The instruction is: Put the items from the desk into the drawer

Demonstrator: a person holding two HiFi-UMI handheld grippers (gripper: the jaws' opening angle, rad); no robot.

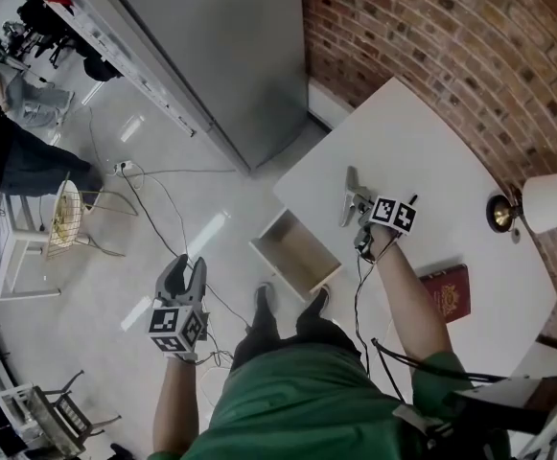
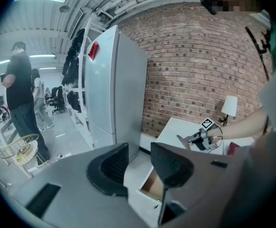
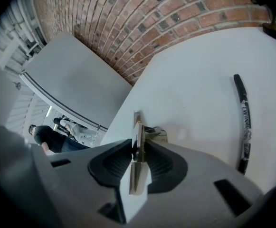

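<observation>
The right gripper point(image 3: 138, 148) has its jaws pressed onto a thin metal piece point(image 3: 137, 172) (seen edge-on, with a small coiled spring along it). The piece stands upright between the pads and pokes out over the white desk point(image 3: 195, 80). A black marker point(image 3: 242, 122) lies on the desk, well off to the right. Beyond the desk are a brick wall point(image 3: 152, 13) and a grey cabinet point(image 3: 76, 84).
</observation>
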